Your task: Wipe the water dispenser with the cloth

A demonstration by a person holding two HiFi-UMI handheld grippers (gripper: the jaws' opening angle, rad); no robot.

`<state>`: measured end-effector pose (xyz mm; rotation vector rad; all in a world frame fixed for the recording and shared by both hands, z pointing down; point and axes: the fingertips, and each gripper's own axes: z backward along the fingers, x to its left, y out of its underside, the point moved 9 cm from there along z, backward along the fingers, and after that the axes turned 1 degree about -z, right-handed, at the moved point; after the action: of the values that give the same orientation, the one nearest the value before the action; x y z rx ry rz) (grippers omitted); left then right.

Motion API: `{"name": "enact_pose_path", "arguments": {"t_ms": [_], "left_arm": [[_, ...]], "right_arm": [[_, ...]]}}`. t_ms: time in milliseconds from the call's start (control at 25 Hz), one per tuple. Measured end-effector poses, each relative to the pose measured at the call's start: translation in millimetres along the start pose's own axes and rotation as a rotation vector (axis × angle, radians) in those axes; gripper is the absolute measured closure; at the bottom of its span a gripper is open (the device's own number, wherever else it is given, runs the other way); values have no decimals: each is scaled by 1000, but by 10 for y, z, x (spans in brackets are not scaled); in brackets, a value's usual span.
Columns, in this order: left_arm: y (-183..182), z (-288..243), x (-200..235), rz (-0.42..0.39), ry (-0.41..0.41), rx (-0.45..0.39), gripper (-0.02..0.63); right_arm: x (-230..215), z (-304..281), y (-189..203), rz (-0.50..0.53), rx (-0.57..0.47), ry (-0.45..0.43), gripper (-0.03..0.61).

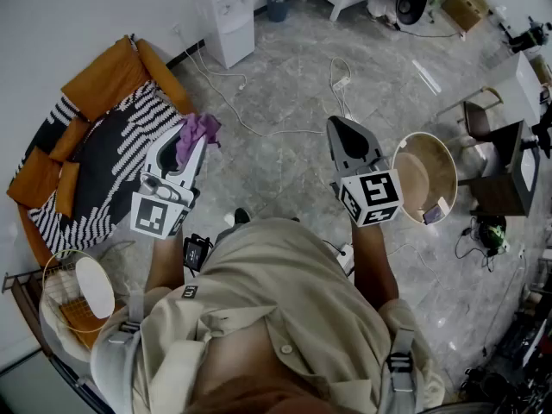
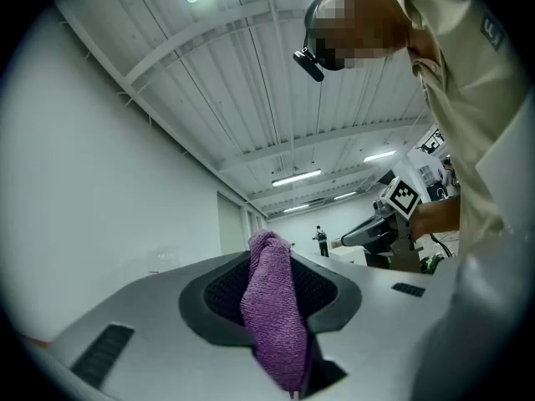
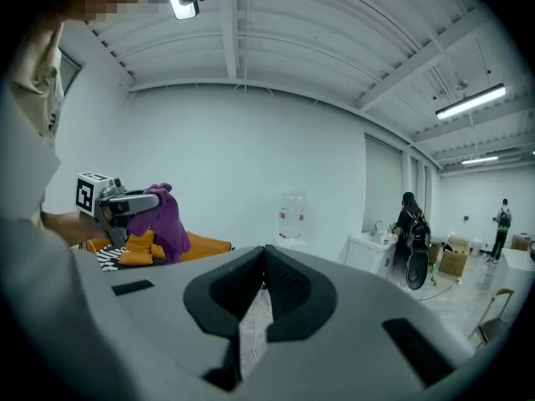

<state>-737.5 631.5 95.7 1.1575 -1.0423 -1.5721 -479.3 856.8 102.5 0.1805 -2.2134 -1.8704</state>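
The white water dispenser (image 1: 226, 15) stands against the far wall, a good distance from both grippers; in the right gripper view it (image 3: 291, 215) shows small, with a clear bottle on top. My left gripper (image 1: 191, 136) is shut on a purple cloth (image 1: 200, 130), which bunches out past the fingertips. In the left gripper view the cloth (image 2: 272, 307) is pinched between the jaws and stands up above them. My right gripper (image 1: 338, 124) is shut with nothing in it, its jaws (image 3: 264, 253) meeting at the tip. Both are held at chest height over the floor.
An orange sofa with a black-and-white striped blanket (image 1: 112, 145) lies to the left. Cables (image 1: 250, 110) run across the grey floor towards the dispenser. A round wooden table (image 1: 427, 175) is at the right, a dark bin (image 1: 278, 5) beside the dispenser, a wire basket (image 1: 69, 296) near left.
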Motion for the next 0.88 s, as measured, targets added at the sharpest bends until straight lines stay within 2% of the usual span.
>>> {"name": "enact_pose_path", "arguments": {"t_ms": [520, 880], "left_arm": [[204, -100, 361, 26, 40, 5, 489], [453, -123, 772, 57, 73, 28, 489]], "right_arm": [[106, -309, 5, -9, 18, 37, 555], [215, -628, 17, -65, 0, 69, 551]]}}
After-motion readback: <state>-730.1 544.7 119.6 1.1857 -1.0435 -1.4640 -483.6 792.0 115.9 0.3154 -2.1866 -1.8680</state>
